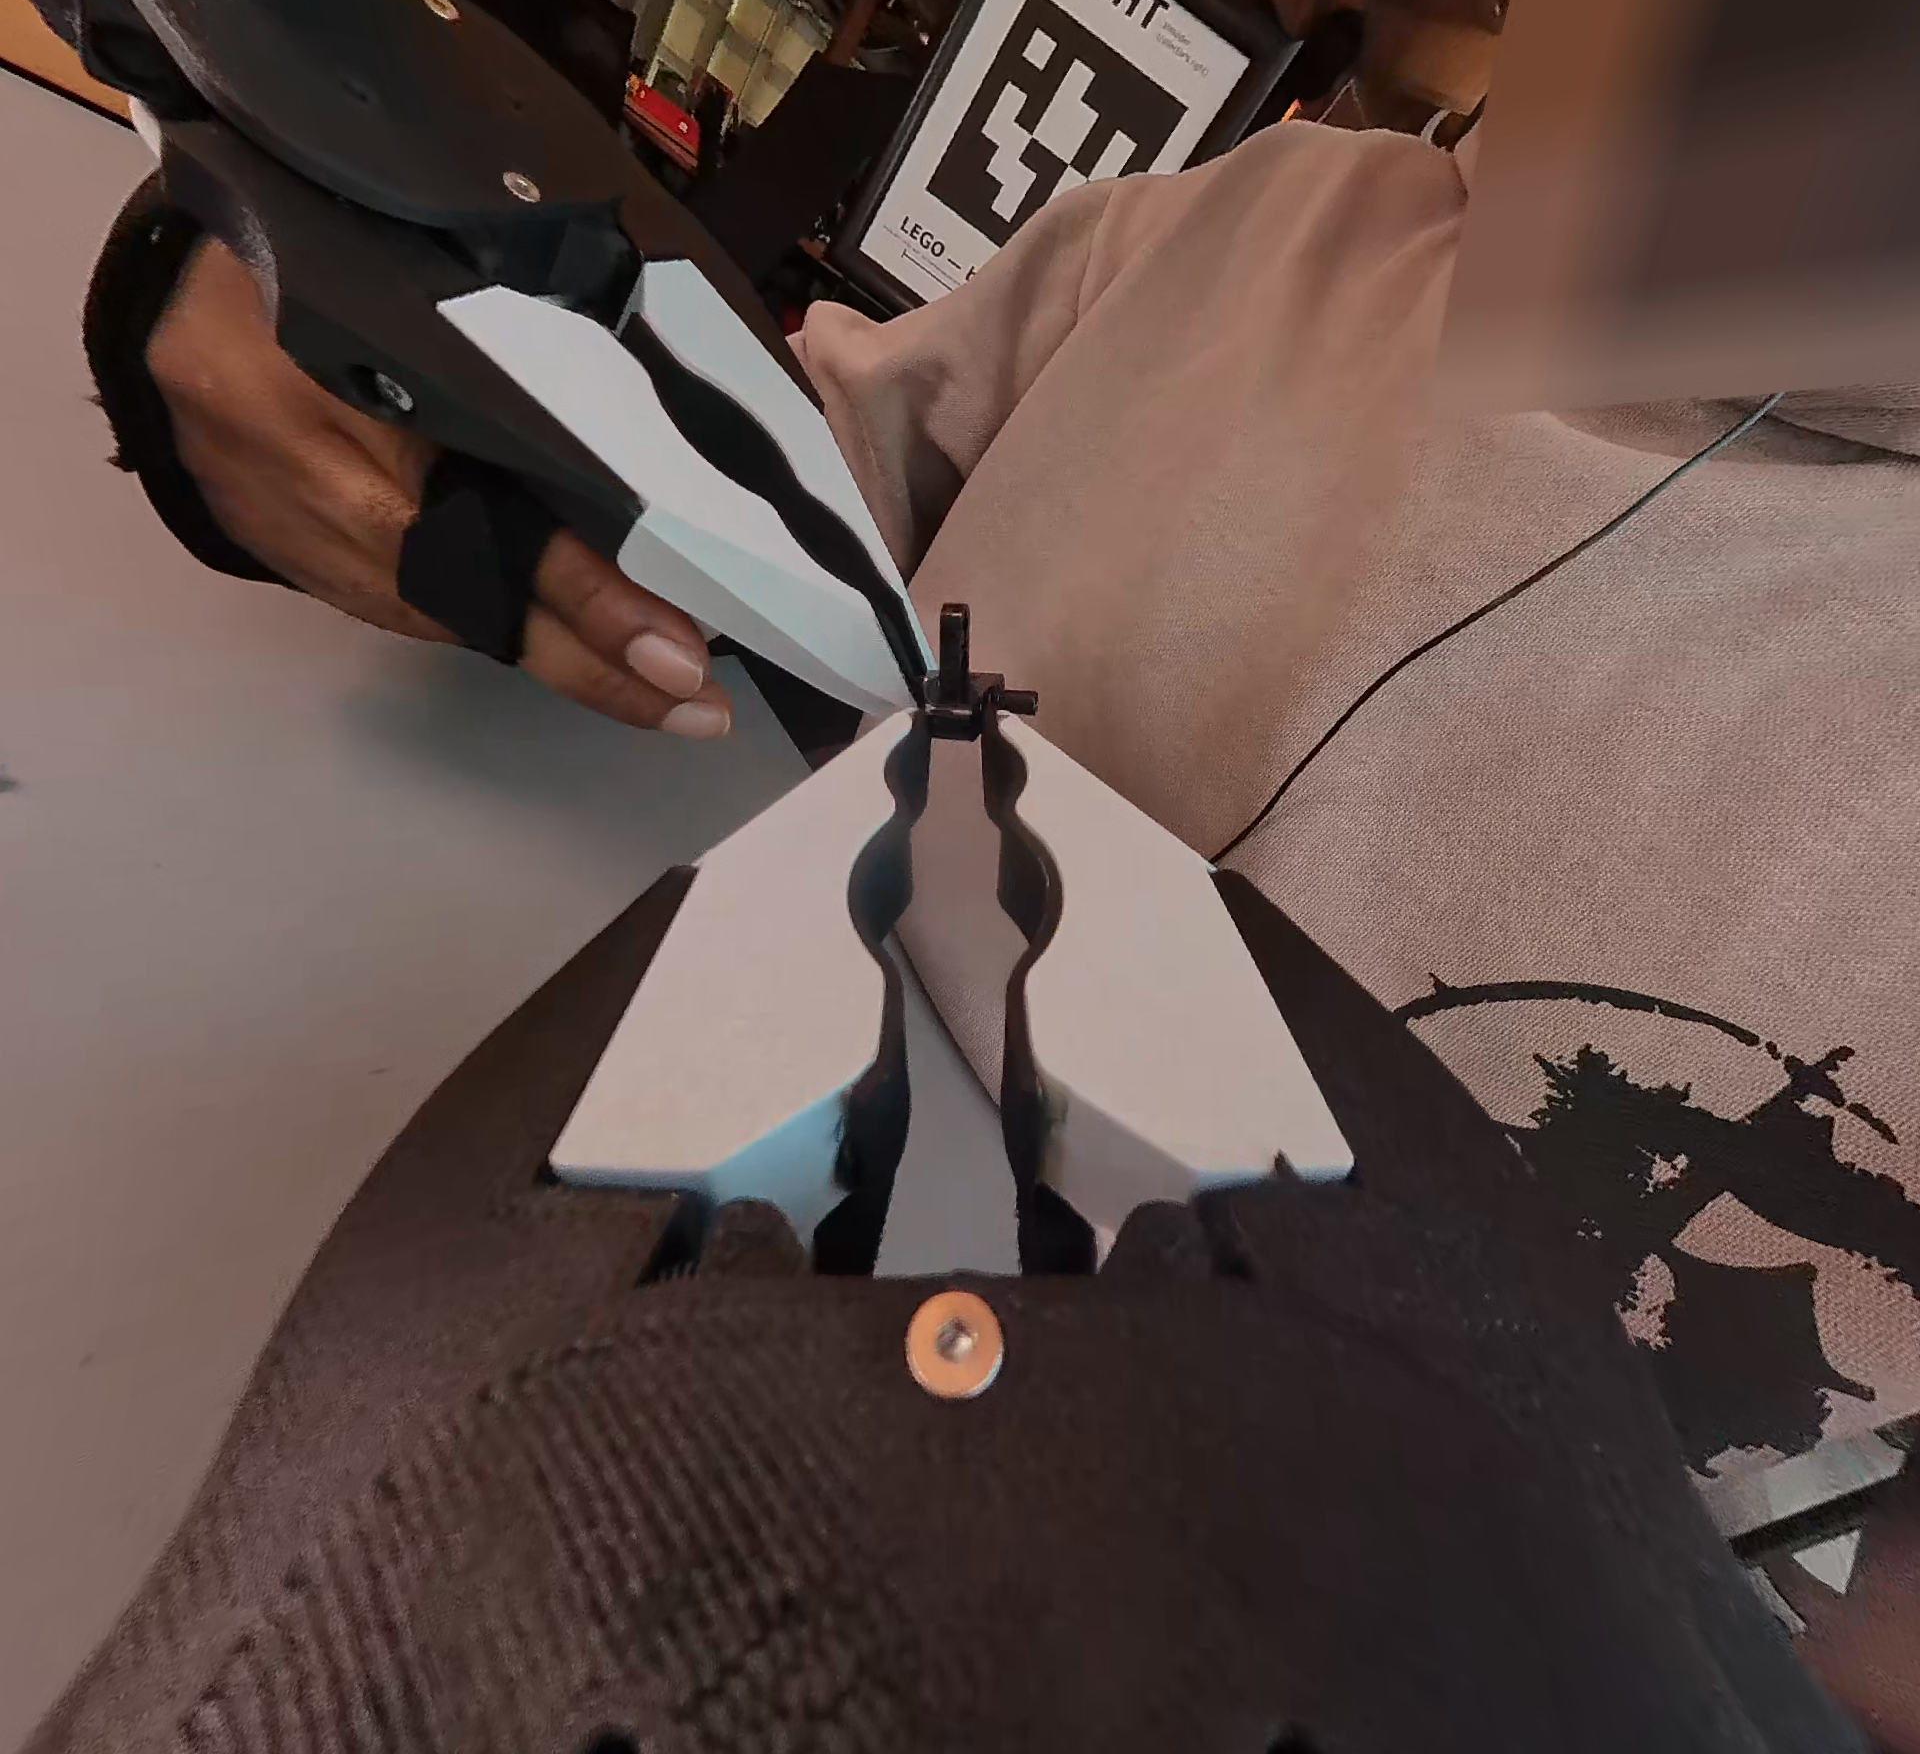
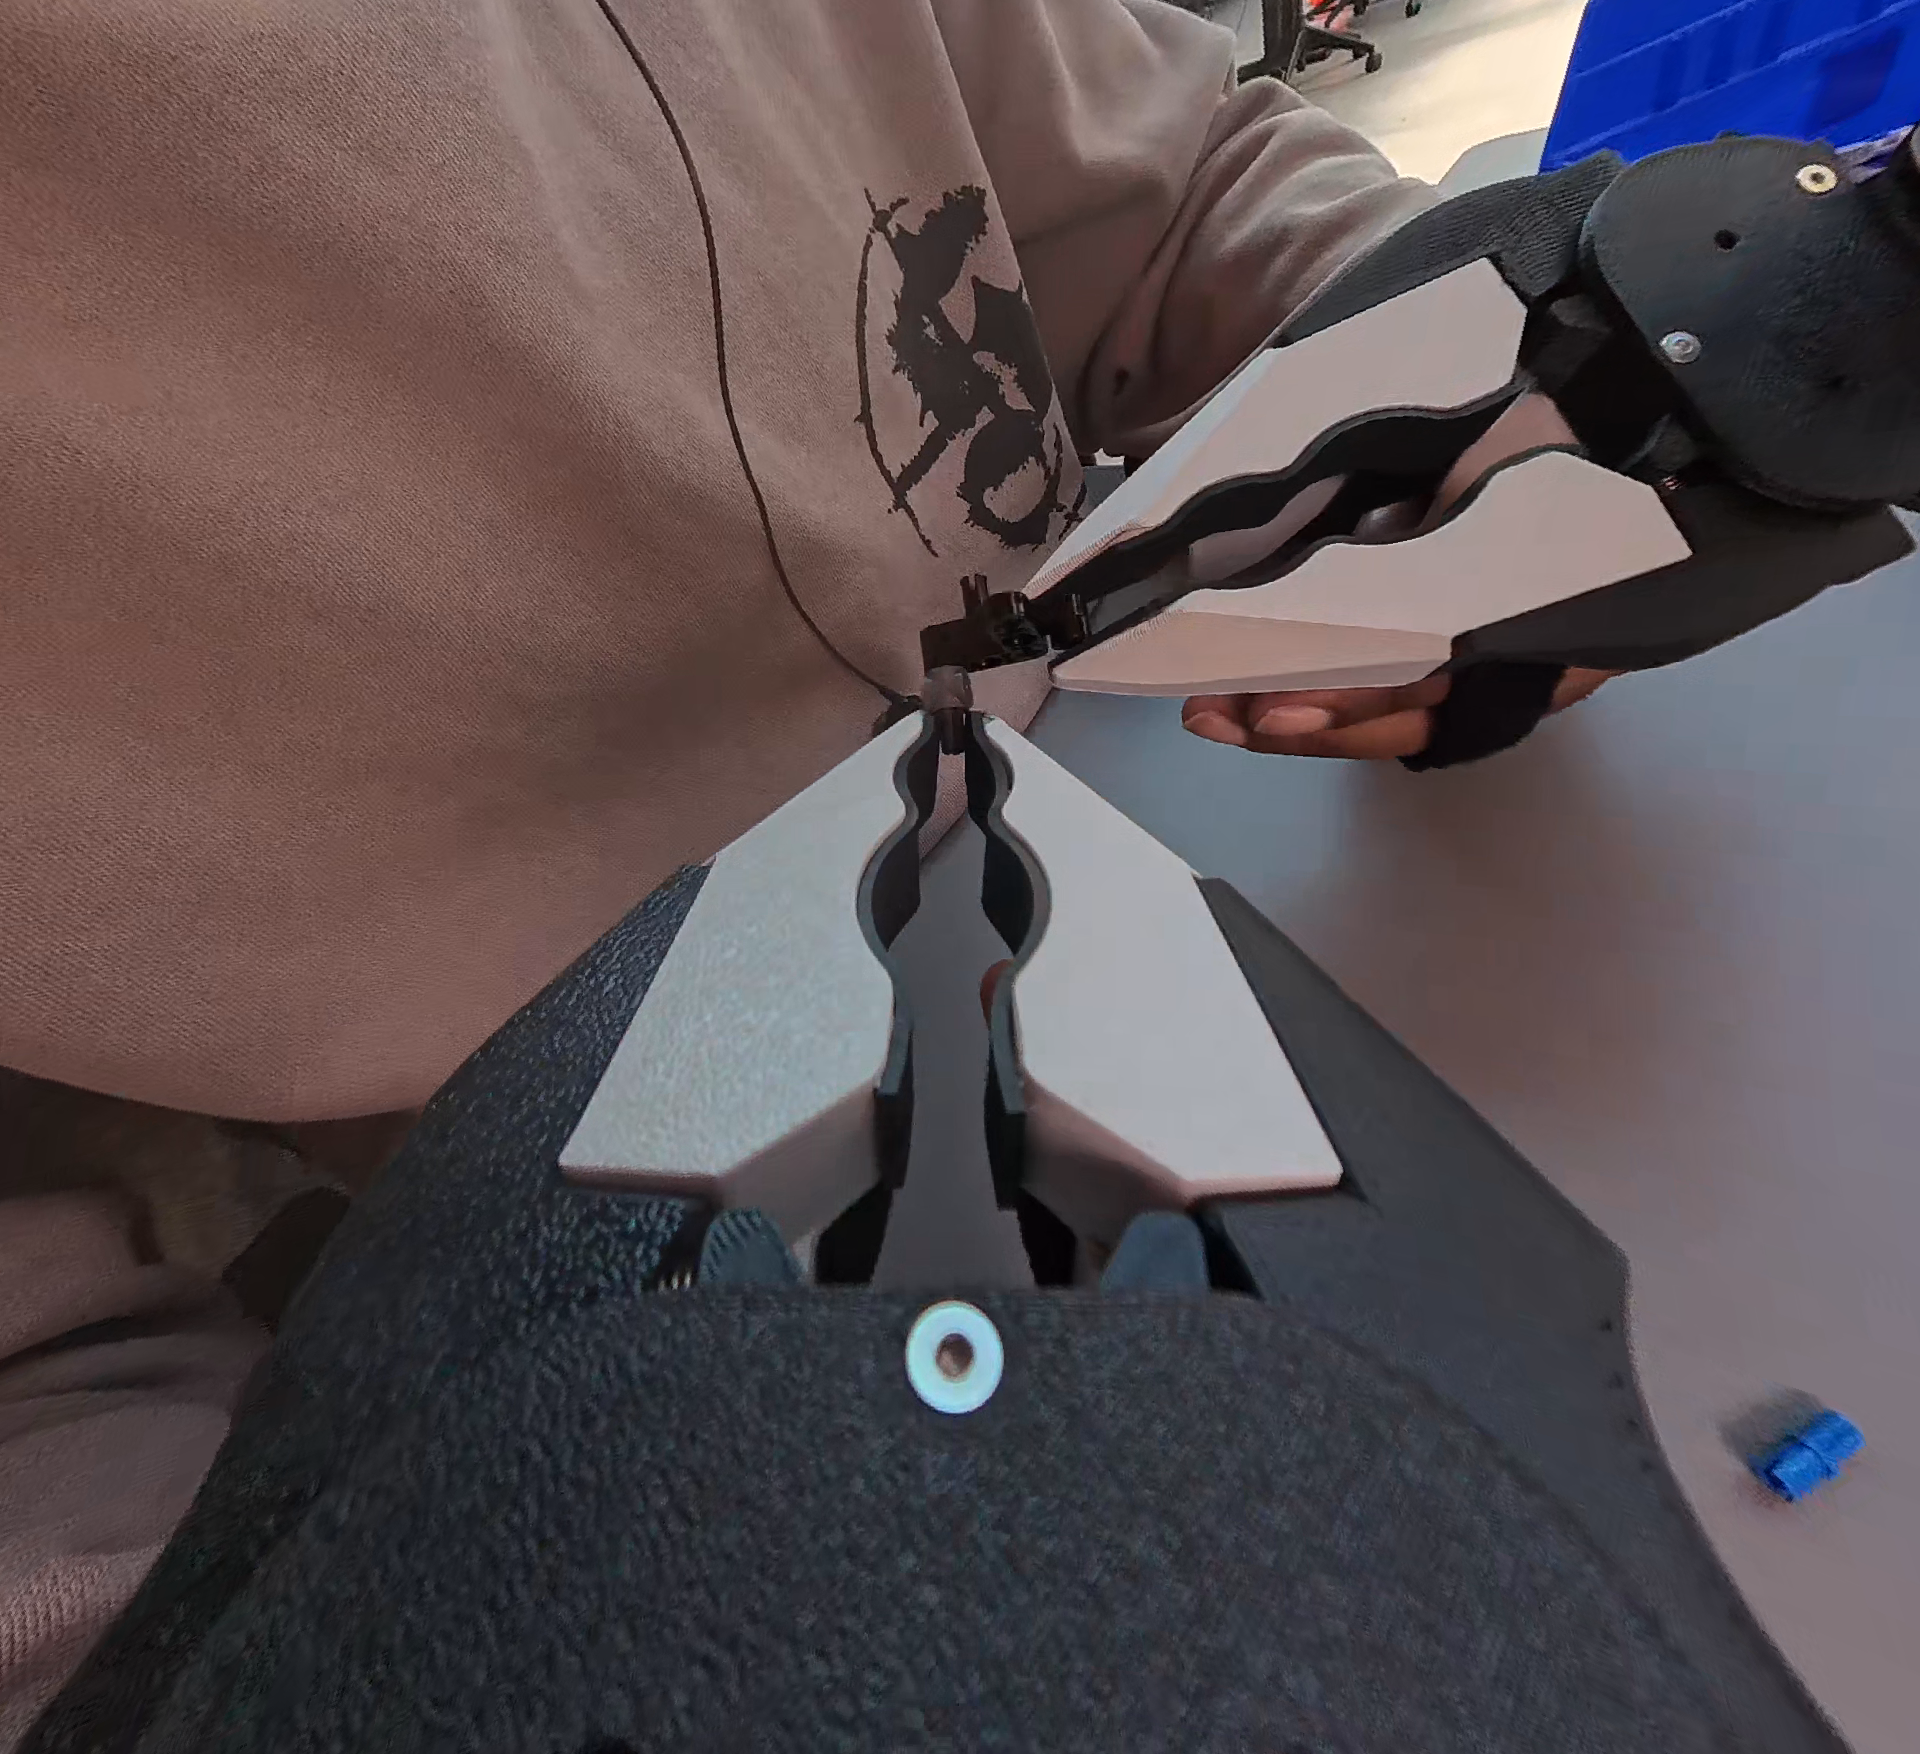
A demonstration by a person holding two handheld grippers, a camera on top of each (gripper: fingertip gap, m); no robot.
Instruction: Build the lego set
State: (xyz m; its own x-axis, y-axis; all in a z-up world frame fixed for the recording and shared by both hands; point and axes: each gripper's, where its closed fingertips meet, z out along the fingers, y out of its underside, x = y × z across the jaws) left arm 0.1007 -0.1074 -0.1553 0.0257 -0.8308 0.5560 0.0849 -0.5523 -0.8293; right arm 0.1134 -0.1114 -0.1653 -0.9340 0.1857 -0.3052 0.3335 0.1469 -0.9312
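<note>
The left gripper (image 1: 954,725) holds a small black lego assembly (image 1: 961,686) at the very tips of its 2 white fingers (image 1: 769,977), which pinch the base of the piece. A thin black post stands up from this assembly and a short peg points out to the side. The right gripper (image 1: 920,670) comes in from the upper left in the left wrist view, with its fingers almost pressed together, and their tips meet the same assembly.

In the right wrist view, the right gripper (image 2: 951,736) pinches a thin black lego pin (image 2: 949,725) between its fingertips. A small grey round part (image 2: 945,688) sits at the end of this pin and touches the underside of the black lego assembly (image 2: 977,634). The left gripper (image 2: 1049,629) reaches in from the right in this view and clamps the other end of the assembly. Both pieces are in the air, just in front of the person's beige sweatshirt (image 2: 416,457), which has a dark print on the chest, and above the near edge of the grey bench (image 2: 1455,977).

A hand (image 1: 416,499) in a black fingerless glove holds the right gripper. A small blue lego piece (image 2: 1803,1465) lies on the bench, well apart from the grippers. A blue bin (image 2: 1745,42) stands at the far side of the bench. A framed sign (image 1: 1060,115) with a black and white marker stands behind the bench.
</note>
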